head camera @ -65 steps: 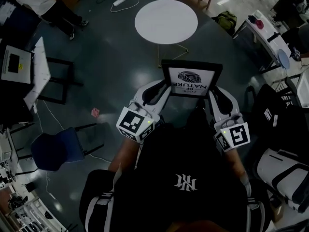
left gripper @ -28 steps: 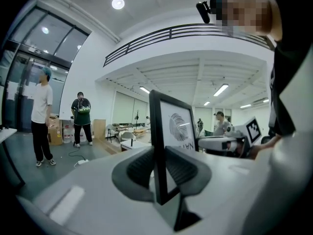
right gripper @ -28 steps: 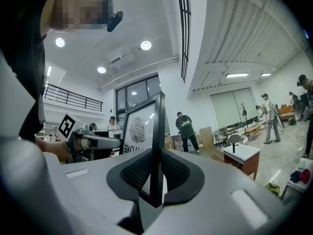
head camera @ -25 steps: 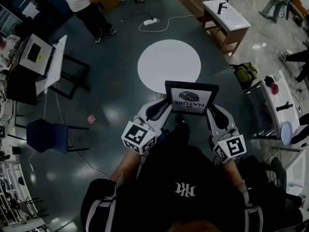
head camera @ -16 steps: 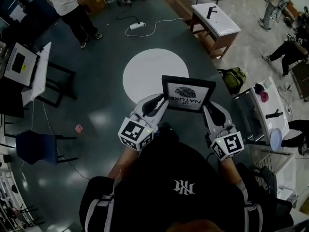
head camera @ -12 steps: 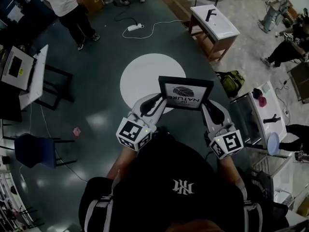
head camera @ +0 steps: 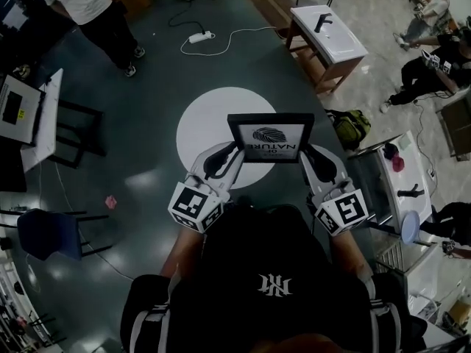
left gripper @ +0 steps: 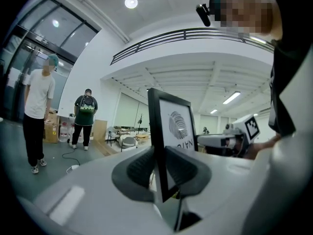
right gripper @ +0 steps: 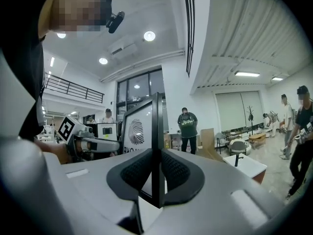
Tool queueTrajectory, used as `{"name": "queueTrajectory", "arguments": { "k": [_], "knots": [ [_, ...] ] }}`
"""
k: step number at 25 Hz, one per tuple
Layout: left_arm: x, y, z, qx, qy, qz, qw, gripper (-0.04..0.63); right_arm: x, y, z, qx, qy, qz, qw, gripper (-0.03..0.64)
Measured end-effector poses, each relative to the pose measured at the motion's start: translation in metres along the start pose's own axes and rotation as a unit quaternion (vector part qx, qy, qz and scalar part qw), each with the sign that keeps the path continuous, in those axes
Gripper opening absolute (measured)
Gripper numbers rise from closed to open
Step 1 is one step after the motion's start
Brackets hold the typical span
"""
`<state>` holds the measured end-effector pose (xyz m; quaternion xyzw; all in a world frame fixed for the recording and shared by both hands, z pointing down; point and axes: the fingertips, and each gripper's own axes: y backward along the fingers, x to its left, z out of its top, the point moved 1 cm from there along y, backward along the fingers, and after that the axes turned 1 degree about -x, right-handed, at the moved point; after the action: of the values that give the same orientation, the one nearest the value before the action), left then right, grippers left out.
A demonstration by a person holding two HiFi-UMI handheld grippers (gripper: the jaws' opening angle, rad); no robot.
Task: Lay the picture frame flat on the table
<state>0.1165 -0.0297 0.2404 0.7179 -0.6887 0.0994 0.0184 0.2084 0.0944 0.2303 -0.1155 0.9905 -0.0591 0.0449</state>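
Observation:
A black picture frame [head camera: 271,137] with a white fingerprint print is held in the air between both grippers, above the near edge of a round white table [head camera: 202,120]. My left gripper [head camera: 230,151] is shut on the frame's left edge [left gripper: 157,146]; my right gripper [head camera: 304,153] is shut on its right edge [right gripper: 157,146]. In the left gripper view the frame stands upright with its printed face [left gripper: 178,126] to the right. The right gripper view shows the frame edge-on and the left gripper [right gripper: 90,143] beyond it.
A wooden side table [head camera: 326,31] stands far right, a green bag [head camera: 344,123] on the floor by it. A dark chair [head camera: 51,234] and a desk [head camera: 33,112] are at left. People [head camera: 88,6] stand around the dark floor; a power strip [head camera: 199,37] lies there.
The frame and both grippers have come up over the round table's near edge as the person walked toward it. The grip on the frame is unchanged.

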Motion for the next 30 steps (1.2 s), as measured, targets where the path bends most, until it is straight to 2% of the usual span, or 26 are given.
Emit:
{"name": "queueTrajectory", "arguments": {
  "k": [9, 15, 22, 26, 30],
  "knots": [
    [0.030, -0.015, -0.021, 0.003, 0.023, 0.062, 0.9978, 0.067, -0.018, -0.043, -0.020, 0.027, -0.006, 0.062, 0.998, 0.048],
    [0.056, -0.035, -0.024, 0.010, 0.020, 0.136, 0.9905, 0.067, -0.043, -0.089, -0.027, 0.050, -0.006, 0.147, 0.988, 0.048],
    [0.082, -0.072, -0.026, 0.013, 0.045, 0.220, 0.9744, 0.067, -0.086, -0.150, -0.028, 0.069, -0.002, 0.232, 0.970, 0.048],
    [0.091, -0.087, -0.037, 0.025, 0.063, 0.276, 0.9588, 0.064, -0.104, -0.186, -0.039, 0.082, 0.000, 0.285, 0.955, 0.048],
    [0.100, -0.085, -0.048, 0.032, 0.073, 0.317, 0.9452, 0.063, -0.102, -0.211, -0.053, 0.092, -0.005, 0.327, 0.940, 0.049]
  ]
}}
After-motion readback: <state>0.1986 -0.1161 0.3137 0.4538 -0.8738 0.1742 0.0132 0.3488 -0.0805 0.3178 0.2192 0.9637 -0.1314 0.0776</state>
